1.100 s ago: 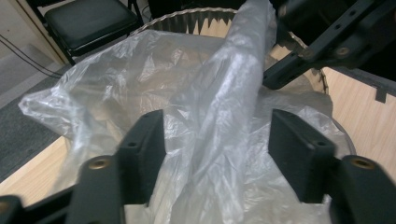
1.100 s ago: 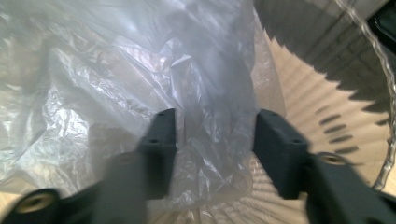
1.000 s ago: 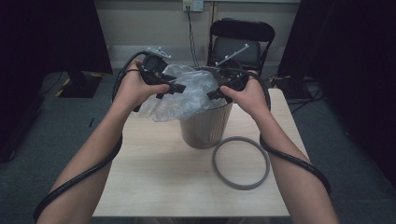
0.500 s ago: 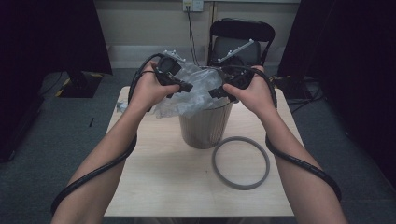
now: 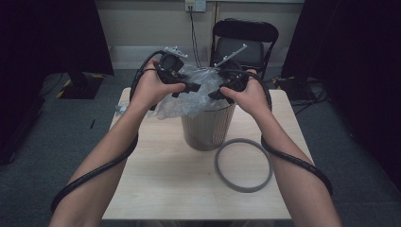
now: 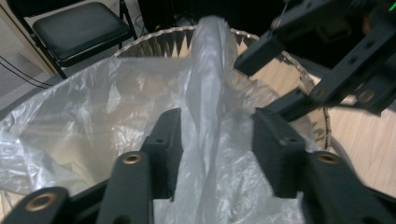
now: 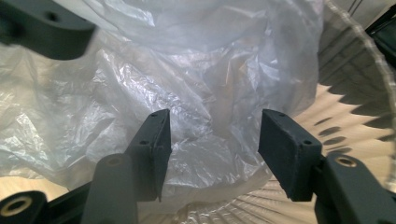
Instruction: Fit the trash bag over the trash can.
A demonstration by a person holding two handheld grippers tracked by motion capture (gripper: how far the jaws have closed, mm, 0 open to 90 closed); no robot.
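**Bag fitting over bin: slip and snag risk**

While you held both grippers over the mouth of the ribbed bin (image 5: 208,127), the clear plastic bag (image 5: 189,97) sat bunched on its rim and spilling toward your left side, not yet spread around the opening. Your left gripper (image 6: 215,140) had its jaws apart, just been opening, with a twisted fold of film standing between them but not pressed by the pads. Your right gripper (image 7: 212,144) also stood apart, jaws just been closing, film behind and between them, unclamped.

Risks, as judged:
- With neither pad biting, the bag could have slid back into the bin or off its left edge.
- A pinch on only one thin layer could have torn or stretched it.
- Pulling sideways might have tipped the light bin.
- The two grippers sat near each other and could have clashed.

Bag appearance: thin, translucent, heavily crinkled, glossy. The grey ring (image 5: 243,164) lay flat on the table (image 5: 156,189), just beside the bin.
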